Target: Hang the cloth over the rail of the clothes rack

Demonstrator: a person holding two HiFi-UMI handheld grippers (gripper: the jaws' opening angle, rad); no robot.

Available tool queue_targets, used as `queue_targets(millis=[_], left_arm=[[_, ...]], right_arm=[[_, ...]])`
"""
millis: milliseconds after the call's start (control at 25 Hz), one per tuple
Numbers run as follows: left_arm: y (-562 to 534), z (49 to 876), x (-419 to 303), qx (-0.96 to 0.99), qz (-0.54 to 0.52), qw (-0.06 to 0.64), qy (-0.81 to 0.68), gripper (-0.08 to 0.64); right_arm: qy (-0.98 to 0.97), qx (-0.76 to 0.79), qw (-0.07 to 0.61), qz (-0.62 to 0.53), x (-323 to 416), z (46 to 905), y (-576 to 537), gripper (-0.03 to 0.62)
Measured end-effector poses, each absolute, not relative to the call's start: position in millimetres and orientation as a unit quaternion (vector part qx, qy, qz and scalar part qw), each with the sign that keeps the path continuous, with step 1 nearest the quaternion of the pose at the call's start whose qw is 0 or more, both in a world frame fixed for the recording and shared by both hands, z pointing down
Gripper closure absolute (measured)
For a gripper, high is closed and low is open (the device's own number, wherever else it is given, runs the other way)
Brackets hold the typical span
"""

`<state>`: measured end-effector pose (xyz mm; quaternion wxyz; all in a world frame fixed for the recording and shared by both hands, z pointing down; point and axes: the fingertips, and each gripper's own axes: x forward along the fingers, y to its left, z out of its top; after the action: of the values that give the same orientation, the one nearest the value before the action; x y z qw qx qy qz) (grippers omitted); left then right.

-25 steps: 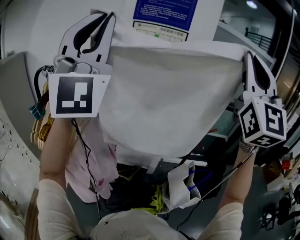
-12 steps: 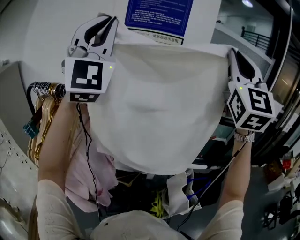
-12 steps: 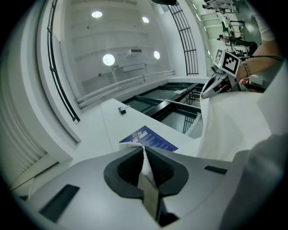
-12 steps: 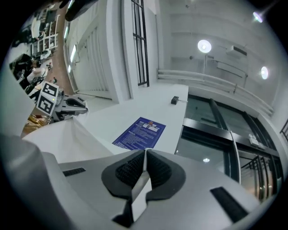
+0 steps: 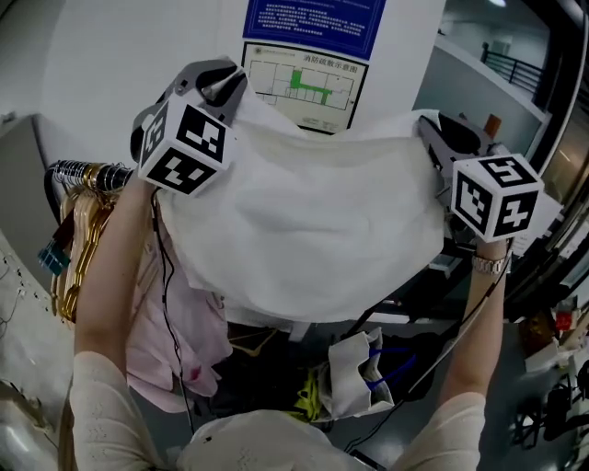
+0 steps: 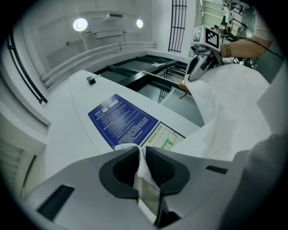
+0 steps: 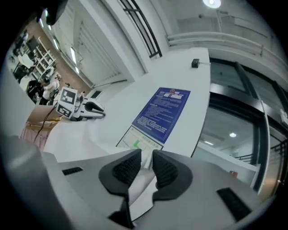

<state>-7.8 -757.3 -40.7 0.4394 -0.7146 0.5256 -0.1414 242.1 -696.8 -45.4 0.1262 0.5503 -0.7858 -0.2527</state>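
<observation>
A white cloth point(image 5: 322, 230) hangs spread between my two raised grippers in the head view. My left gripper point(image 5: 216, 83) pinches its upper left corner; in the left gripper view point(image 6: 143, 155) a fold of cloth point(image 6: 234, 103) sits between the pads while the jaws are opening slightly. My right gripper point(image 5: 433, 133) holds the upper right corner, and cloth point(image 7: 141, 184) runs between its jaws point(image 7: 145, 161). The chrome rail point(image 5: 78, 170) of the clothes rack shows at the left, below and left of the left gripper. Behind the cloth the rail is hidden.
Gold hangers point(image 5: 74, 239) and a pink garment point(image 5: 179, 313) hang from the rail at the left. A white pillar with a blue notice point(image 5: 313, 18) stands right behind the cloth. Bags and cables point(image 5: 354, 377) lie on the floor below.
Both grippers have tipped forward and drawn a little closer together, turning their marker cubes toward me. The cloth's top edge has moved with them and now sags in the middle.
</observation>
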Motion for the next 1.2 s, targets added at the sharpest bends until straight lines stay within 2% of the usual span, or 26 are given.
queue_targets(millis=[120,320,440,640,800,880,1040,1120,1200], left_arm=[[-772,-20,-4,-0.716,-0.185,0.433,0.515,0.514],[-787,6,0,-0.718,-0.238,0.425,0.497,0.508],[-789,9,1,-0.72,-0.246,0.418,0.496,0.508],[-783,2,2,-0.715,-0.23,0.43,0.502,0.508],[-785,6,2,-0.722,-0.234,0.422,0.496,0.508],[-786,8,3,-0.727,-0.234,0.419,0.491,0.508],[-780,5,6,-0.729,-0.222,0.425,0.488,0.508],[-778,3,7,-0.729,-0.217,0.429,0.488,0.508],[-777,2,8,-0.727,-0.213,0.433,0.488,0.508]], right_arm=[[-0.796,0.531,0.177,-0.231,240,-28,-712,0.497],[-0.81,0.457,0.287,-0.229,239,3,-713,0.488],[-0.809,0.426,0.323,-0.246,249,8,-704,0.488],[-0.81,0.426,0.307,-0.26,261,-1,-685,0.488],[-0.768,0.47,0.339,-0.274,291,-4,-692,0.488],[-0.761,0.492,0.323,-0.273,301,-11,-691,0.489],[-0.805,0.444,0.282,-0.274,248,-9,-651,0.489],[-0.841,0.428,0.248,-0.22,210,-5,-627,0.492],[-0.875,0.414,0.192,-0.161,175,-4,-606,0.551]])
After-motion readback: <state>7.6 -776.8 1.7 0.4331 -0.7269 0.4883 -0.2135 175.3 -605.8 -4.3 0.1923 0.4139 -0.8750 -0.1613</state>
